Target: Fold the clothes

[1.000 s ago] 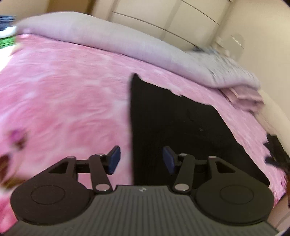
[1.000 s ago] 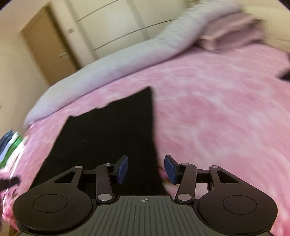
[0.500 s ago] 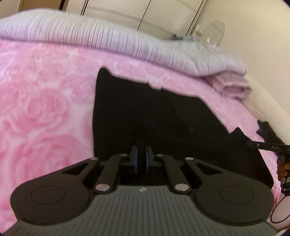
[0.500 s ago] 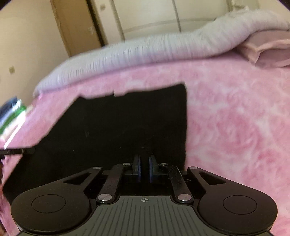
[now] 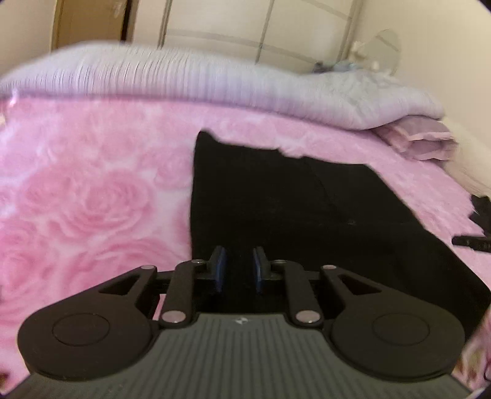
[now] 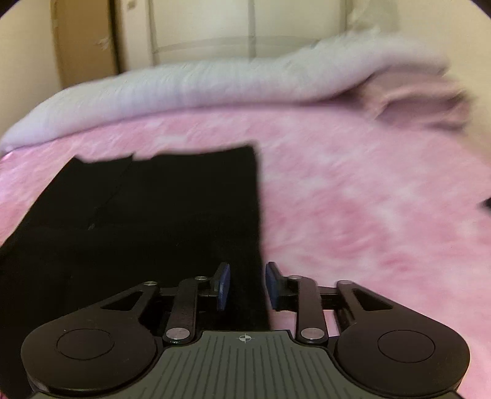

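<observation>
A black garment (image 5: pixel 291 199) lies spread flat on a pink rose-patterned blanket (image 5: pixel 92 199). My left gripper (image 5: pixel 240 261) hovers over its near left part. The jaws are opening, a narrow gap shows between the blue pads, and the cloth lies below them, not pinched. In the right wrist view the same garment (image 6: pixel 168 208) fills the left half. My right gripper (image 6: pixel 247 276) sits over its near right edge with its jaws opening. The edge strip runs between the pads without being pressed. The tip of the right gripper (image 5: pixel 472 242) shows at the left view's right rim.
A grey-lilac ribbed duvet (image 5: pixel 214 83) is bunched along the far side of the bed, with a pink pillow (image 5: pixel 420 138) at its right end. Another dark piece of cloth (image 5: pixel 481 208) lies at the right. Pale wardrobe doors (image 6: pixel 245 27) stand behind the bed.
Both grippers stood wide open a second ago, were shut at the garment's near edge half a second ago, and now have their pads parted again. Both views have shifted and rolled slightly.
</observation>
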Available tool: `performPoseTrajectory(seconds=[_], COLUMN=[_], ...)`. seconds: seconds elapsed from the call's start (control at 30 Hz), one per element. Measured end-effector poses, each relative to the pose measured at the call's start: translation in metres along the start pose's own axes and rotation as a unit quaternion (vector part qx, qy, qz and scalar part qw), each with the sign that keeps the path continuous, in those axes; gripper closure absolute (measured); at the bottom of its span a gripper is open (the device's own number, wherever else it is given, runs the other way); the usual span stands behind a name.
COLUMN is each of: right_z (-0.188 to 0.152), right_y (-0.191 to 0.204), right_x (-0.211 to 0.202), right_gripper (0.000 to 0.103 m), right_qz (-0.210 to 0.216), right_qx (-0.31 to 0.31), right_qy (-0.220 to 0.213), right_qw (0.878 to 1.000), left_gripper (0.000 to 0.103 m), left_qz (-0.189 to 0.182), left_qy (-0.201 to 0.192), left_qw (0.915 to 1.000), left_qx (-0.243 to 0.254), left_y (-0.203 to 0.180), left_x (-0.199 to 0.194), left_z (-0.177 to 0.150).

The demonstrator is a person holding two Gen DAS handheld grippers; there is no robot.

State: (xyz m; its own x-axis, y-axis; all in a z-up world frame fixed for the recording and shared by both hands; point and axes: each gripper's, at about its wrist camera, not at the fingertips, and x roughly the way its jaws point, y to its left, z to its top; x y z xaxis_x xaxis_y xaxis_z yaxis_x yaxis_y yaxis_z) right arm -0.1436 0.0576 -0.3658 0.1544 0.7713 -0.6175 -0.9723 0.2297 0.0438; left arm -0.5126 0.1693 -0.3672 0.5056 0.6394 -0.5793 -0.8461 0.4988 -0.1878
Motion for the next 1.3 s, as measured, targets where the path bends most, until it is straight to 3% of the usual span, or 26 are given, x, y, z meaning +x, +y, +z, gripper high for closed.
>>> performPoseTrajectory(seconds=[0.07, 0.17, 0.2, 0.27, 0.3, 0.37, 0.47, 0.57, 0.63, 0.67, 0.77, 0.83, 0.9, 1.03, 1.17, 1.3], right_z=[-0.013, -0.053, -0.069, -0.096, -0.099, -0.097, -0.091, -0.08, -0.078, -0.08, -0.092, -0.093, -0.089, -0.096, -0.105, -0.11], right_y=[0.014, 0.043, 0.05, 0.049, 0.037, 0.01, -0.003, 0.002, 0.005, 0.006, 0.007, 0.012, 0.017, 0.028, 0.04, 0.043], right_x=[-0.025, -0.041, -0.041, -0.045, -0.048, -0.054, -0.06, -0.081, -0.096, -0.093, -0.073, -0.079, -0.091, -0.121, -0.142, -0.155], right_gripper=[0.07, 0.069, 0.069, 0.065, 0.057, 0.056, 0.057, 0.057, 0.057, 0.057, 0.057, 0.057, 0.057, 0.056, 0.055, 0.053], right_qz=[0.002, 0.037, 0.028, -0.009, -0.013, -0.005, 0.001, -0.008, -0.004, 0.0, -0.013, -0.023, -0.025, 0.013, 0.008, 0.006], right_qx=[-0.017, -0.062, -0.087, -0.125, -0.103, -0.041, -0.021, 0.005, 0.032, 0.038, 0.045, 0.042, 0.064, 0.105, 0.105, 0.116], right_qy=[-0.017, 0.006, 0.014, -0.015, -0.019, -0.005, 0.007, 0.005, -0.026, -0.02, 0.021, 0.021, 0.054, 0.072, 0.071, 0.07], right_qw=[1.0, 0.997, 0.996, 0.992, 0.994, 0.999, 1.0, 1.0, 0.999, 0.999, 0.999, 0.999, 0.996, 0.992, 0.992, 0.991], left_gripper=[0.089, 0.089, 0.09, 0.096, 0.1, 0.1, 0.1, 0.1, 0.088, 0.084, 0.087, 0.086, 0.079, 0.073, 0.073, 0.067], left_qz=[-0.01, 0.0, 0.006, 0.019, 0.023, 0.026, 0.02, 0.035, 0.052, 0.063, 0.098, 0.121, 0.143, 0.139, 0.136, 0.149], left_qy=[0.001, 0.03, 0.023, 0.002, 0.001, 0.0, 0.007, -0.002, 0.002, 0.011, 0.038, 0.052, 0.07, 0.092, 0.112, 0.108], left_qw=[0.9998, 0.9986, 0.9988, 0.9997, 0.9997, 0.9989, 0.9973, 0.9973, 0.9972, 0.9969, 0.994, 0.9911, 0.9871, 0.9856, 0.9842, 0.9829], left_qx=[0.015, 0.044, 0.043, 0.018, -0.006, -0.038, -0.07, -0.065, -0.054, -0.047, -0.03, -0.02, -0.021, -0.026, -0.016, 0.0], left_y=[-0.016, -0.035, -0.034, -0.024, -0.018, -0.006, 0.003, -0.011, -0.021, -0.025, -0.035, -0.049, -0.062, -0.081, -0.099, -0.109], left_x=[-0.019, -0.027, -0.031, -0.043, -0.048, -0.057, -0.064, -0.082, -0.085, -0.081, -0.068, -0.075, -0.082, -0.095, -0.109, -0.127], left_z=[-0.02, -0.056, -0.068, -0.084, -0.087, -0.089, -0.086, -0.075, -0.075, -0.077, -0.081, -0.077, -0.076, -0.086, -0.1, -0.11])
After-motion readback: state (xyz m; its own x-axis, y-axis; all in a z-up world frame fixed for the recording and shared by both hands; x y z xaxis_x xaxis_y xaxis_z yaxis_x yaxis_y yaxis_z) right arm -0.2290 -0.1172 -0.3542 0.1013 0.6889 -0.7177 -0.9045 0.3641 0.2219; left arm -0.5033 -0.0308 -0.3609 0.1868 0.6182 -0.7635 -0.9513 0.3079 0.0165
